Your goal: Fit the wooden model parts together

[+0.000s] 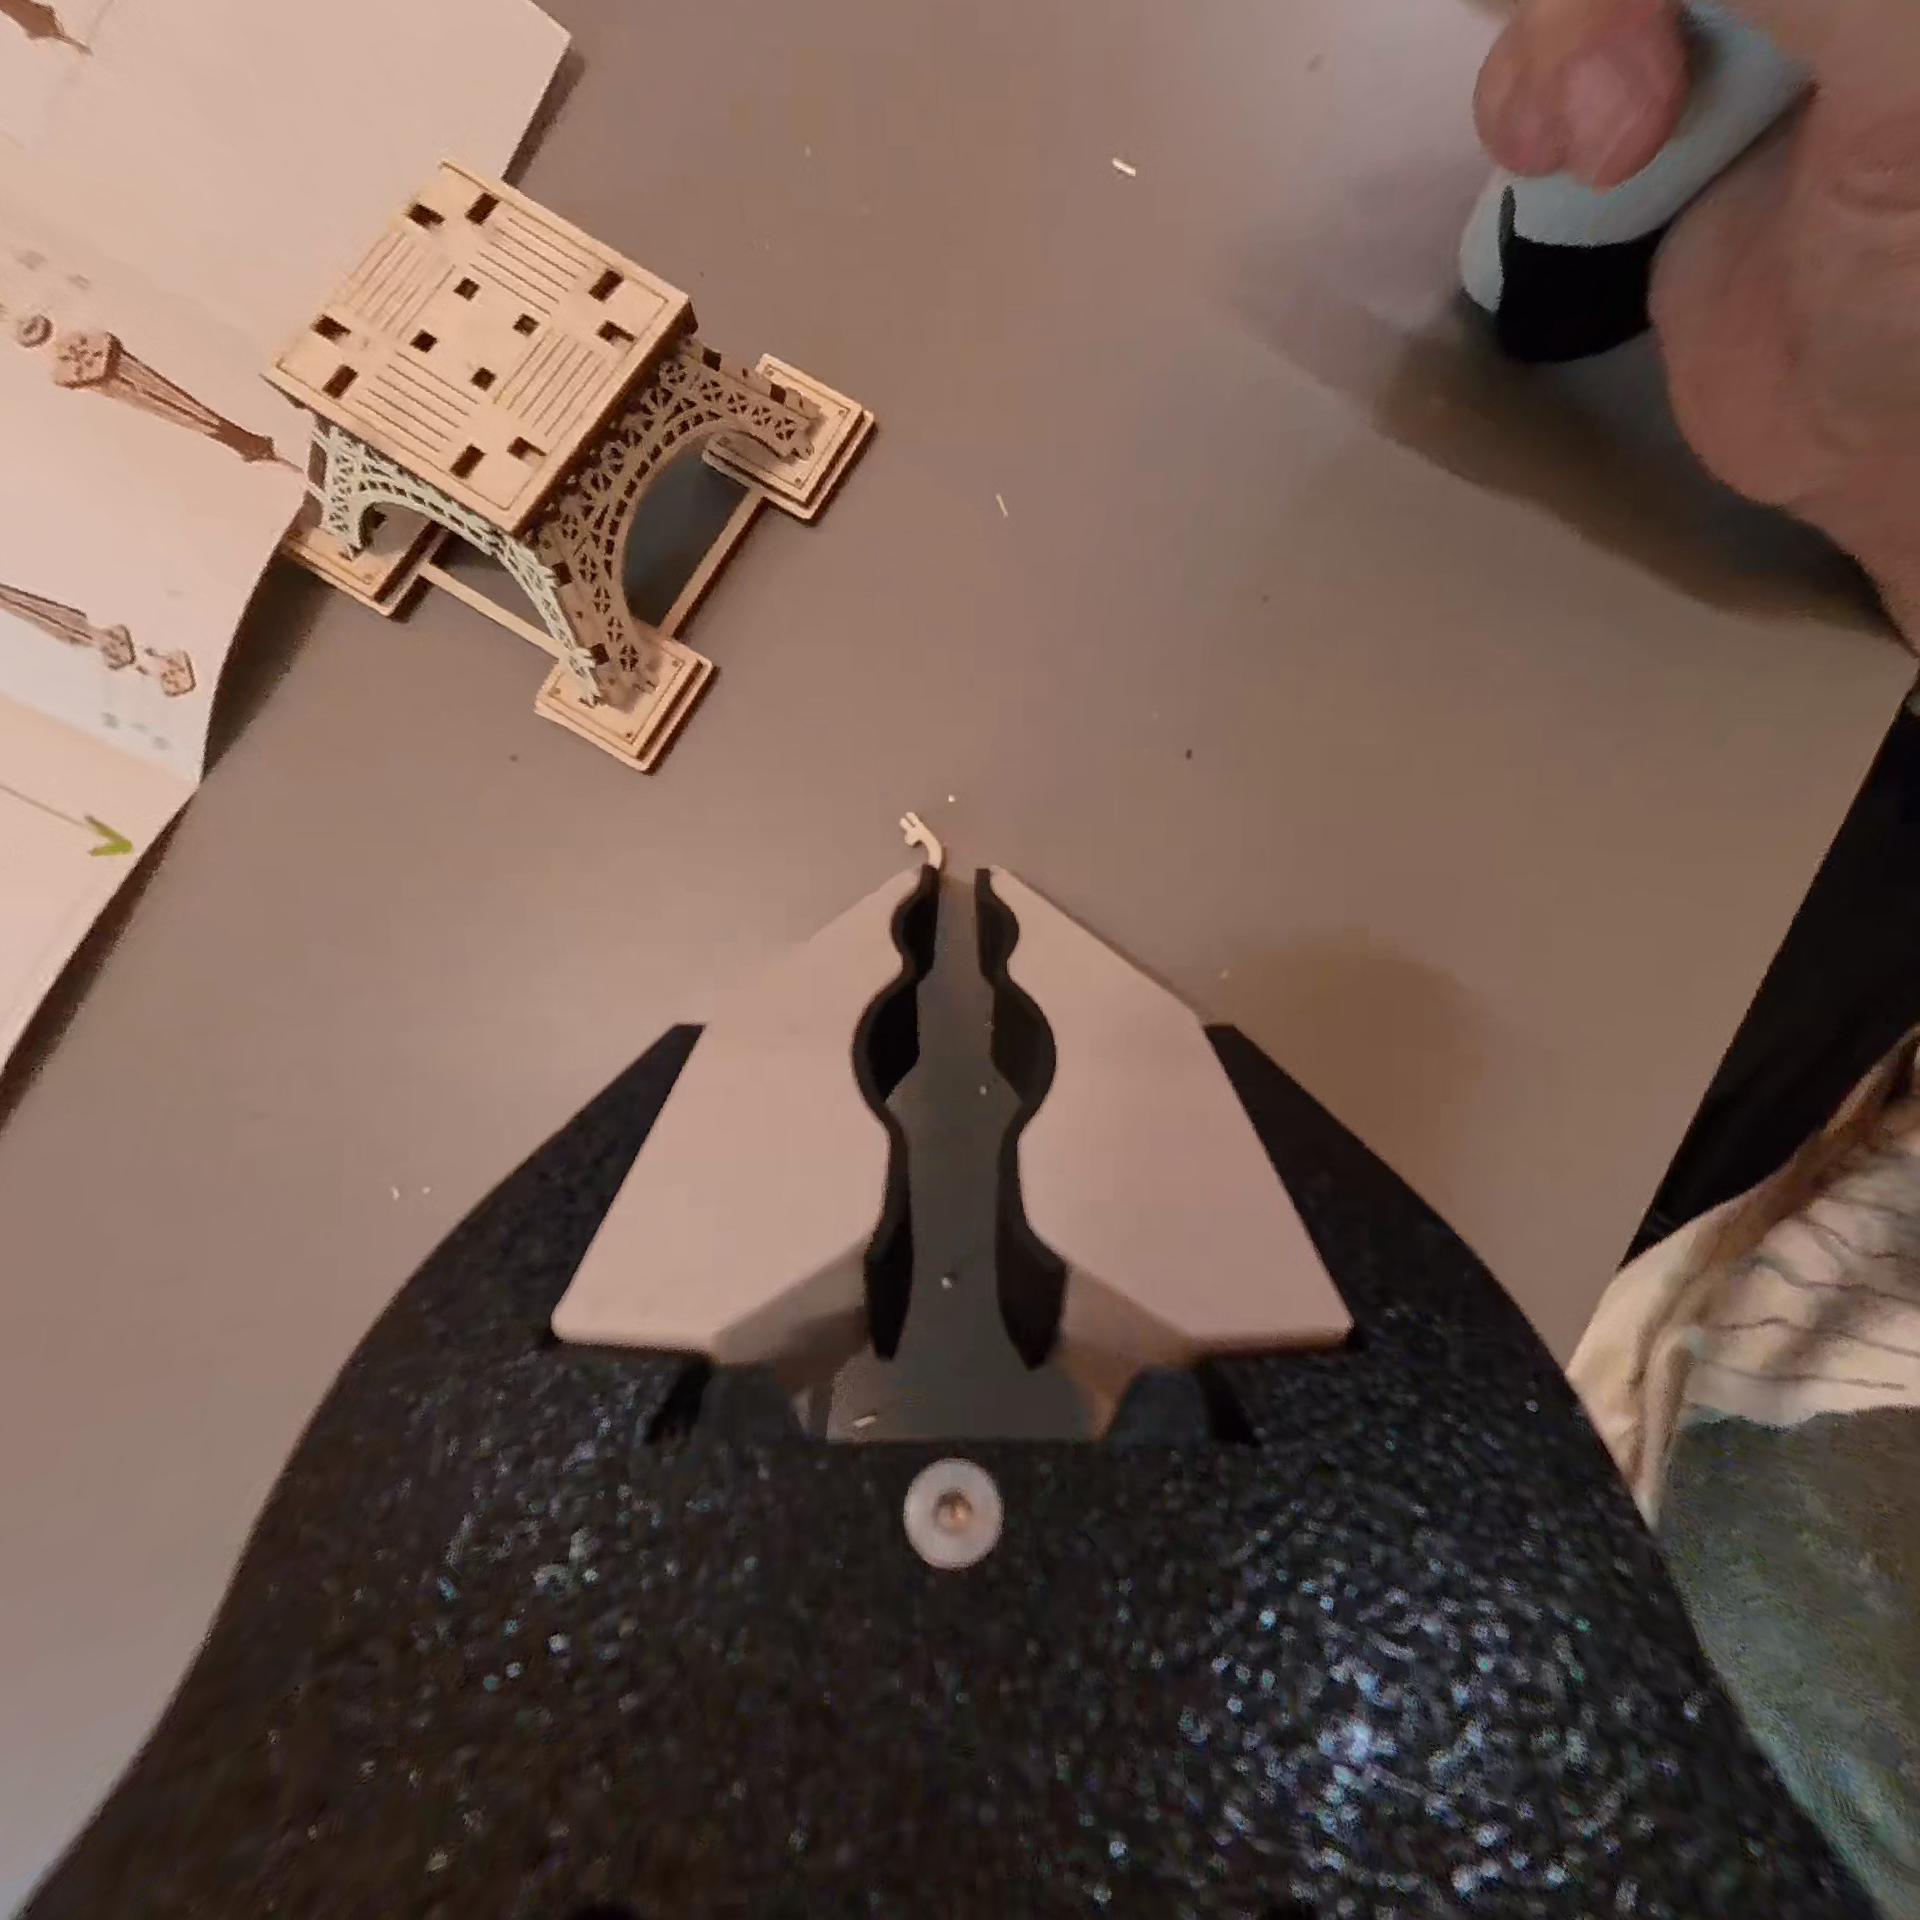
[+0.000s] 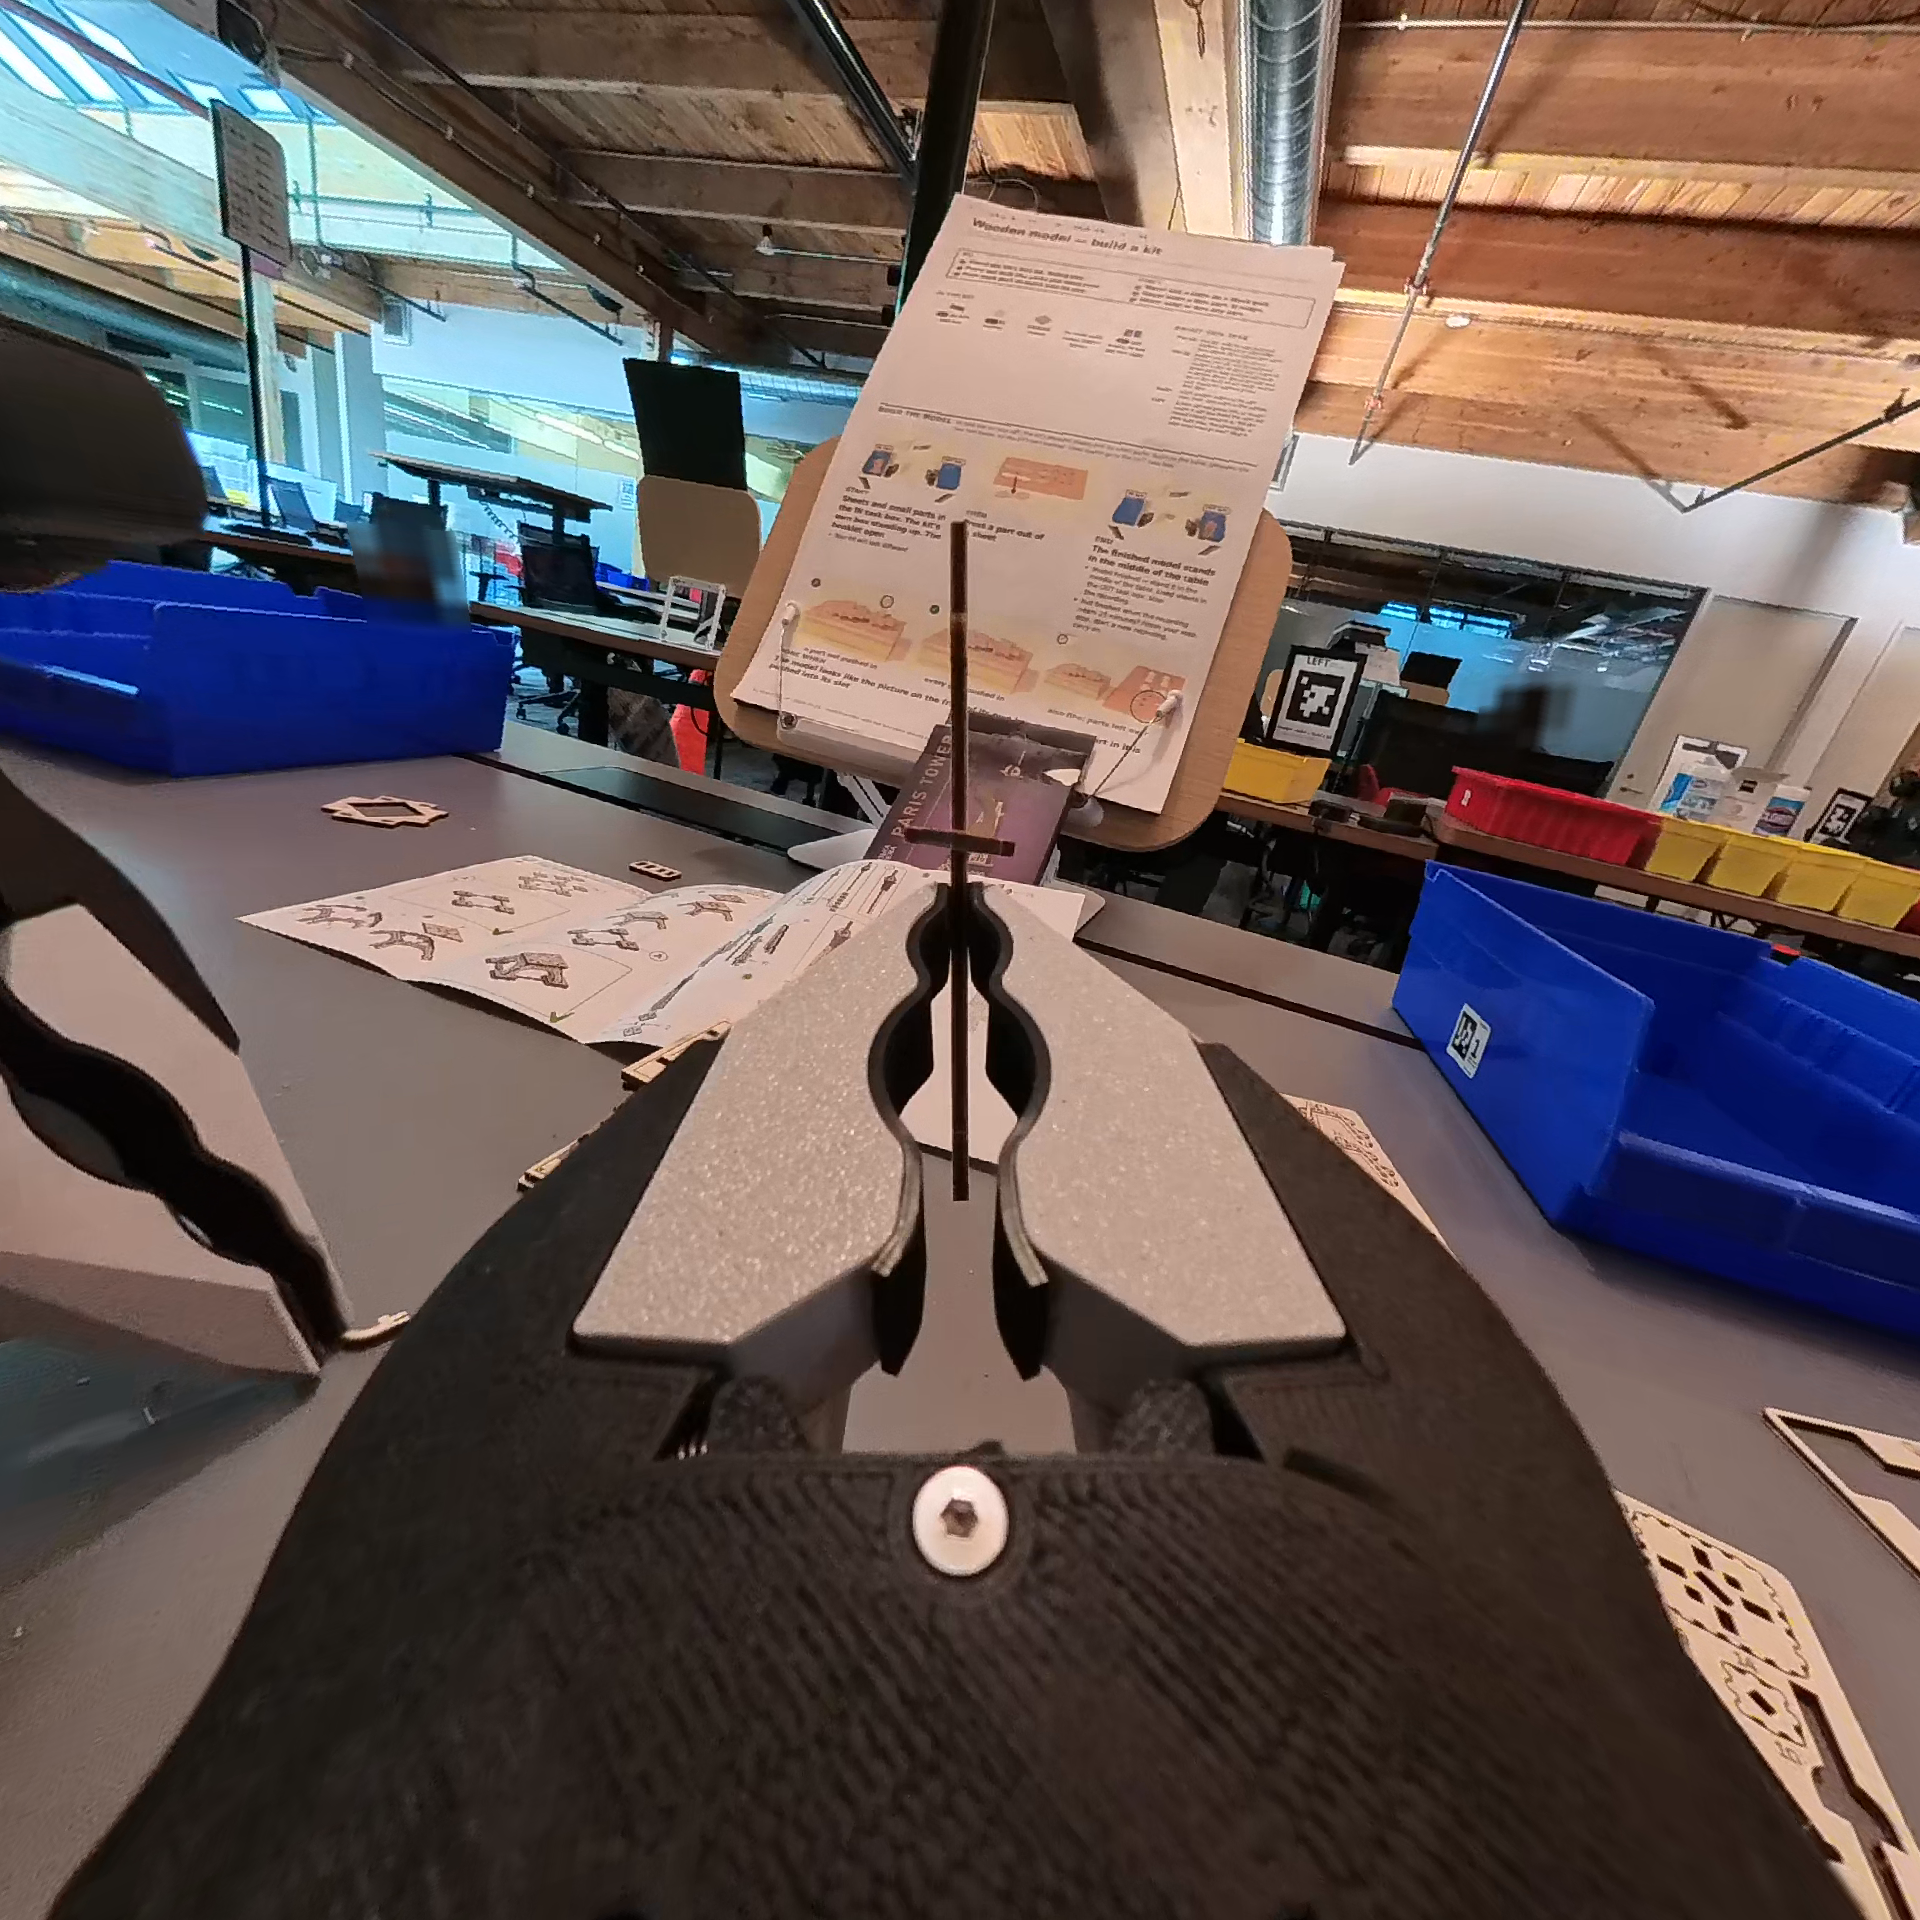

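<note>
- The left gripper [image 1: 956,883], grey-fingered on a black body, points down at the grey desk [image 1: 1195,582]; its jaws are nearly closed on a tiny pale hooked wooden piece [image 1: 928,844] that sticks out past the fingertips. How firmly it is pinched is hard to make out.
- The right gripper [image 2: 961,909] is closed on a thin dark wooden strip with a short crossbar [image 2: 958,727], seen edge-on and standing upright; its face is hidden.
- At 10 o'clock from the left gripper, well apart, stands the light wooden lattice tower base with a square slotted top [image 1: 488,343].
- An open paper instruction booklet [image 1: 125,312] lies at the tower's left, cut off by the frame.
- At 2 o'clock, a blurred hand [image 1: 1766,312] grips a white-and-black handle, partly out of view.
- Blue plastic bins [image 2: 1662,1091] flank the right gripper.
</note>
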The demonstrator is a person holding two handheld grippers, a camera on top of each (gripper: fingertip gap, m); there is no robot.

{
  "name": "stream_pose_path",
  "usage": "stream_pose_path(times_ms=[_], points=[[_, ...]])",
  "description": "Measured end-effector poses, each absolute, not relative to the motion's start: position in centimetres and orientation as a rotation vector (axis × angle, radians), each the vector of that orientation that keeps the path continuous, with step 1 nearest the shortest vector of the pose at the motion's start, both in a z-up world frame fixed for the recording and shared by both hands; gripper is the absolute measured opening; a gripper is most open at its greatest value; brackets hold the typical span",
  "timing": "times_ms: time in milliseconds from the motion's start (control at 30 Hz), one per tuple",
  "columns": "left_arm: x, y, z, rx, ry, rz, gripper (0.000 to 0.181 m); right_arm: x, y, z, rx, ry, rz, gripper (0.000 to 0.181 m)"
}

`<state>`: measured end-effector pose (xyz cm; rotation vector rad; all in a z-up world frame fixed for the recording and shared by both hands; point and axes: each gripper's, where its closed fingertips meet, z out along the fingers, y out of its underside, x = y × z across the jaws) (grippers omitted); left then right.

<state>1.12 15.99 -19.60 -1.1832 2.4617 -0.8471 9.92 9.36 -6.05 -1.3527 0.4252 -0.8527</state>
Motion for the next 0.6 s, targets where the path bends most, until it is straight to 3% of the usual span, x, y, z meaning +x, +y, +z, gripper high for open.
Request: stream_pose_path(times_ms=[233, 333, 600], points=[[1.7, 16.1, -19.6, -1.308, 2.389, -0.919, 0.0, 9.9, 9.4, -6.1, -1.354, 0.42, -0.852, 0.0], [1.8, 16.1, -19.5, -1.328, 2.375, -0.929, 0.007, 9.9, 9.4, -6.0, -1.351, 0.422, -0.851, 0.0], [1.7, 16.8, -19.4, -1.116, 2.469, -0.809, 0.0, 9.9, 9.4, -6.0, -1.348, 0.421, -0.852, 0.0]])
